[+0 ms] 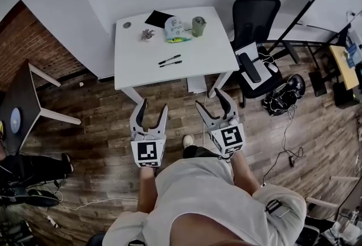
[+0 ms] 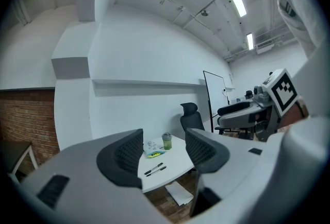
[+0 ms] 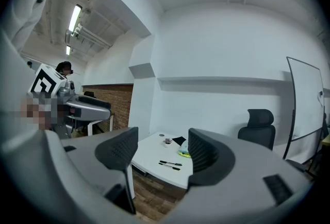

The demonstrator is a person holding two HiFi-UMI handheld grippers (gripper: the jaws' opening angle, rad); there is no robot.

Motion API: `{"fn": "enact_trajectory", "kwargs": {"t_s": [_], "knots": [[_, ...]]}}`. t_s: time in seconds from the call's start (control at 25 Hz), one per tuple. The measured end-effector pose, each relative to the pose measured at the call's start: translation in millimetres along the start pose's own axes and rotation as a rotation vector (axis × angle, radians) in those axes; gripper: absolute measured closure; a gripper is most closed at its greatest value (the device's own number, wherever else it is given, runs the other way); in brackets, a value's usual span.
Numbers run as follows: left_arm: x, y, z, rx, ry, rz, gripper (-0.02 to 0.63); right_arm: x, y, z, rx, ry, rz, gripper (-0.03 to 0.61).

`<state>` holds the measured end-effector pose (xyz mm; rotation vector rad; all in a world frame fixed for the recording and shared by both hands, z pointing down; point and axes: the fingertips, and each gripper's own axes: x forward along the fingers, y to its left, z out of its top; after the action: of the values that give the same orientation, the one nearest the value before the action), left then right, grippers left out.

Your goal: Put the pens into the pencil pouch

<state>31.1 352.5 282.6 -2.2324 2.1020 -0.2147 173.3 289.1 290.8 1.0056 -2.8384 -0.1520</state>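
Note:
Two black pens [image 1: 169, 61] lie side by side near the middle of the white table [image 1: 136, 64]. Behind them sits the pencil pouch [image 1: 174, 30], white and green with a print. Both grippers are over the wooden floor, short of the table's near edge, pointing at it. My left gripper [image 1: 151, 110] is open and holds nothing. My right gripper [image 1: 209, 101] is open and empty too. In the left gripper view the pens [image 2: 155, 169] and pouch [image 2: 153, 150] show far off between the jaws. The right gripper view frames the pens [image 3: 170, 165] the same way.
A green cup [image 1: 198, 26], a black flat item [image 1: 158, 17] and a small object [image 1: 147, 34] stand at the table's back. A black office chair [image 1: 254, 13] is at the right, a sheet of paper [image 1: 197, 85] under the table, a dark side table [image 1: 20, 98] at left.

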Motion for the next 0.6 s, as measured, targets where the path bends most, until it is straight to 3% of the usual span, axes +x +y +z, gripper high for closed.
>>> {"fn": "enact_trajectory", "kwargs": {"t_s": [0.6], "knots": [[77.8, 14.5, 11.4, 0.01, 0.0, 0.054, 0.365, 60.7, -62.0, 4.0, 0.008, -0.02, 0.035, 0.279]]}}
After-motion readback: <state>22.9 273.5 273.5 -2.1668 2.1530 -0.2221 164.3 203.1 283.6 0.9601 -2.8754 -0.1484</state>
